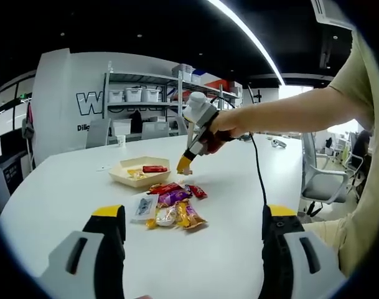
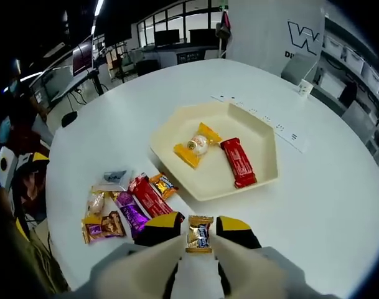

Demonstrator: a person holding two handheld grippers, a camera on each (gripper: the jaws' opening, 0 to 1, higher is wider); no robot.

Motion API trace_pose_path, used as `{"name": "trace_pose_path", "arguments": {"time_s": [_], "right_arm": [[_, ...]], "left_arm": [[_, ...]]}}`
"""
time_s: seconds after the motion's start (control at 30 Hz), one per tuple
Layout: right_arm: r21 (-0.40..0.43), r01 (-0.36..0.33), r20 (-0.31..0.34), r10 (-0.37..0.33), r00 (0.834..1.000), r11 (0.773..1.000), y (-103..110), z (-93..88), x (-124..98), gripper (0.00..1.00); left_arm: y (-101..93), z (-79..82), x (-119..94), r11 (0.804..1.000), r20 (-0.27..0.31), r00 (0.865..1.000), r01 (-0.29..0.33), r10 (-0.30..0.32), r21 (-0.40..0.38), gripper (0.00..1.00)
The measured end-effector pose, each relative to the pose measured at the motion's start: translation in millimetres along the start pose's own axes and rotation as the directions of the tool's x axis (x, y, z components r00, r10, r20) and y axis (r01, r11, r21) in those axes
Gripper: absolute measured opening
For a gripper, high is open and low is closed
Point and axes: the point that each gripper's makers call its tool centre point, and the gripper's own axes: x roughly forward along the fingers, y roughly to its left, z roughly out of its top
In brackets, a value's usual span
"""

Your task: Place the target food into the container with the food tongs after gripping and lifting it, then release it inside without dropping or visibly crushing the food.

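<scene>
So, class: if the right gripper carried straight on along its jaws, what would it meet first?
Probably the cream tray: the right gripper, shut on a gold-wrapped candy, points at its near rim, though depth is unclear.

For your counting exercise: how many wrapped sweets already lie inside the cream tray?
2. A round sweet in a yellow wrapper lies at the middle of the cream tray; a red bar lies beside it, toward the tray's right side. None seem hidden.

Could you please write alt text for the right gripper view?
The right claw grips a small gold-wrapped candy above a white table, short of the cream hexagonal tray holding a red bar and a round yellow-wrapped sweet. More wrapped candies lie left.
</scene>
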Motion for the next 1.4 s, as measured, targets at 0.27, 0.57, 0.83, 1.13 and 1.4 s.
{"name": "trace_pose_path", "arguments": {"time_s": [0.27, 0.57, 0.83, 1.13, 1.4], "right_arm": [[0.002, 0.007, 0.016, -0.007, 1.0, 1.0, -4, 15.1, -12, 0.18], [-0.016, 0.017, 0.054, -0.016, 0.998, 1.0, -7, 47.1, -19, 0.18], [-0.029, 0.021, 0.088, -0.019, 0.996, 0.999, -1, 74.0, -20, 0.18], [-0.037, 0.043, 0.136, -0.038, 0.99, 0.998, -1, 104.1, -21, 0.19], [-0.041, 0.066, 0.17, -0.058, 0.984, 0.997, -5, 120.3, -24, 0.2]], "left_arm": [[-2.3, -0.5, 1, 1.0, -0.002, 1.0, 0.004, -0.004, -0.001, 0.89], [-2.0, -0.3, 1, 1.0, 0.001, 1.0, 0.001, -0.001, -0.002, 0.89], [-1.9, -2.0, -1, 1.0, -0.002, 1.0, -0.002, 0.002, -0.004, 0.89], [1.4, -2.7, -5, 1.0, -0.003, 1.0, -0.01, 0.01, -0.007, 0.89], [2.0, -3.3, -6, 1.0, -0.003, 1.0, -0.011, 0.011, -0.01, 0.89]]}}
